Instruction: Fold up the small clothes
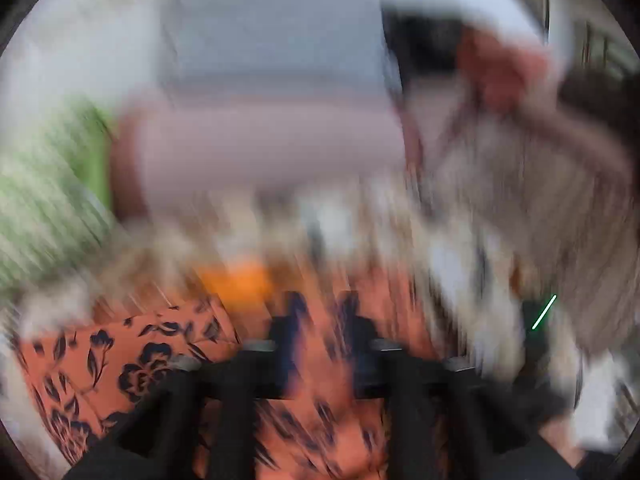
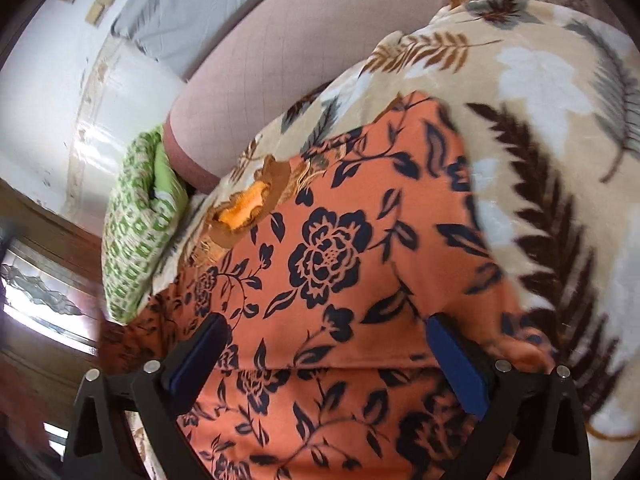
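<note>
Right wrist view sharp: orange garment with dark floral print lies flat on leaf-patterned fleece blanket, right gripper spread wide above it, green patterned pillow at 9 o'clock. Left view motion-smeared: left gripper over same cloth, jaw state can't tell.

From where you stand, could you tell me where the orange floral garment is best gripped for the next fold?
I would pinch the orange floral garment at its far right corner, coming in from the leaf-print blanket side: the edge there lies flat and exposed, and the right gripper hangs open above the cloth.
</note>
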{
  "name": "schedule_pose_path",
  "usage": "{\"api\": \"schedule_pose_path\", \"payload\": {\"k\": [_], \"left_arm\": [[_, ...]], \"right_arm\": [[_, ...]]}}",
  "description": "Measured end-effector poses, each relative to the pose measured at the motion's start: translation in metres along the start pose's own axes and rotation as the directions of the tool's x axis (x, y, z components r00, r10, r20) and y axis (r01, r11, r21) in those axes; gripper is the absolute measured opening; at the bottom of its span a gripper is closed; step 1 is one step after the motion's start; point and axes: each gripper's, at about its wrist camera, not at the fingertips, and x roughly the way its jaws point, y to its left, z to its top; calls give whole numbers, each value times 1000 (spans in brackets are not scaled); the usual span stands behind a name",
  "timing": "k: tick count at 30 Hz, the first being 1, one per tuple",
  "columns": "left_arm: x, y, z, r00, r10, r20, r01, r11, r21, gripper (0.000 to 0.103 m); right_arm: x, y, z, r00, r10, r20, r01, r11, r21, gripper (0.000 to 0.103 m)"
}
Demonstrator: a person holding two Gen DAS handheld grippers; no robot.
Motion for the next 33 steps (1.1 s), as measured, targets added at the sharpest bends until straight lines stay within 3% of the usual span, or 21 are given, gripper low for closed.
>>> {"api": "schedule_pose_path", "payload": {"k": [1,3,5,7,9,11,14,16,19,22,24,26,30,33], "left_arm": [[24,7,-16,996,0,-89,-2,1000,-18,43],[41,32,-38,983,46,-178,-60,995,-74,43],[18,62,-56,989,51,-141,-75,983,-165,45],[-29,97,-74,994,93,-55,-104,961,-257,59],[-69,124,-96,987,159,24,-142,935,-324,79],[-98,156,-120,957,285,44,-250,896,-368,79],[-126,188,-157,917,398,8,-362,841,-402,79],[-132,204,-174,913,408,-27,-382,828,-410,79],[-135,218,-196,916,397,-49,-377,818,-435,79],[-131,223,-202,915,401,-49,-380,811,-445,79],[-127,224,-198,920,389,-56,-372,816,-442,79],[-121,222,-198,925,376,-60,-364,827,-428,79],[-106,208,-189,929,367,-50,-358,853,-379,79],[-97,198,-180,918,393,-53,-387,858,-338,79]], "right_arm": [[-7,-5,0,1000,4,4,-4,1000,9,101],[-18,-13,1,1000,5,-2,-5,1000,16,101],[-24,-15,2,1000,-1,2,1,1000,11,101],[-25,-9,5,1000,13,3,-13,1000,1,101],[-17,8,6,999,41,-20,-42,999,-27,101],[-4,27,5,996,73,-58,-77,995,-61,101],[36,72,-4,972,152,-178,-172,980,-98,101],[63,95,-8,961,152,-233,-185,974,-129,101],[104,123,-8,967,40,-250,-96,972,-215,99],[138,142,-11,953,-61,-295,-31,954,-297,75],[153,157,-18,938,-176,-297,44,914,-402,39],[152,167,-16,935,-177,-306,38,911,-411,18],[102,200,2,982,-54,-180,-24,914,-405,16],[50,217,15,999,29,-40,-43,908,-416,16]]}}
